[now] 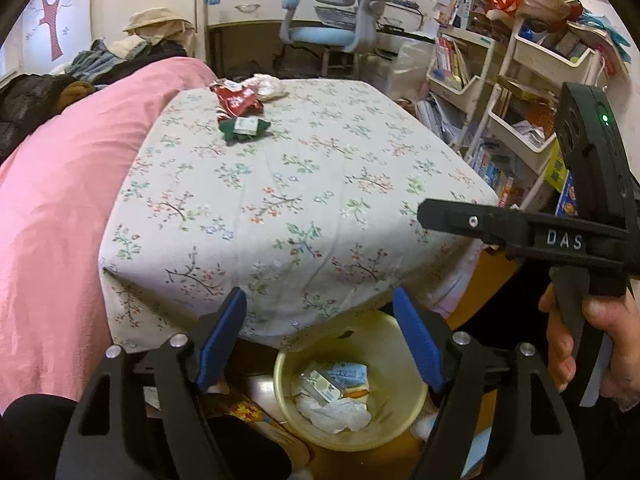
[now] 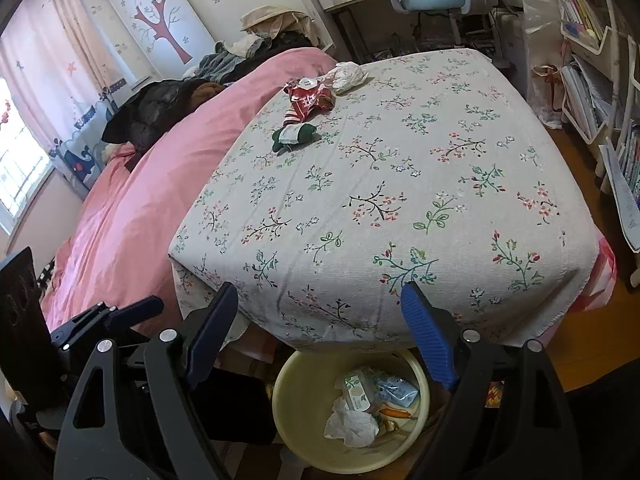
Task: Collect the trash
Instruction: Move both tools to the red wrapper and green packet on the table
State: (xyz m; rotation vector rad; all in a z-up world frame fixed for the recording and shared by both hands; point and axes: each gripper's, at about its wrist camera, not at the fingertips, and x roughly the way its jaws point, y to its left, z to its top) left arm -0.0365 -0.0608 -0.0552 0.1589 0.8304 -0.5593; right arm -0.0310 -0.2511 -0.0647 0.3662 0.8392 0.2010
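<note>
A yellow bin (image 1: 404, 412) (image 2: 304, 392) stands on the floor at the foot of the bed, holding crumpled tissue (image 1: 336, 410) (image 2: 352, 426) and small cartons (image 2: 356, 390). On the far part of the flowered sheet (image 1: 304, 184) (image 2: 400, 184) lie a red wrapper (image 1: 236, 100) (image 2: 308, 100), a green wrapper (image 1: 244, 128) (image 2: 294, 136) and a crumpled white tissue (image 1: 266, 86) (image 2: 348, 74). My left gripper (image 1: 320, 336) is open and empty above the bin. My right gripper (image 2: 320, 328) is open and empty above the bin; it also shows in the left wrist view (image 1: 436, 212).
A pink duvet (image 1: 68, 200) (image 2: 136, 208) covers the left of the bed, with piled clothes (image 1: 120, 56) behind. A desk and blue chair (image 1: 328, 32) stand at the back. Shelving carts (image 1: 520, 92) with books line the right. Wooden floor (image 2: 580, 344) lies at right.
</note>
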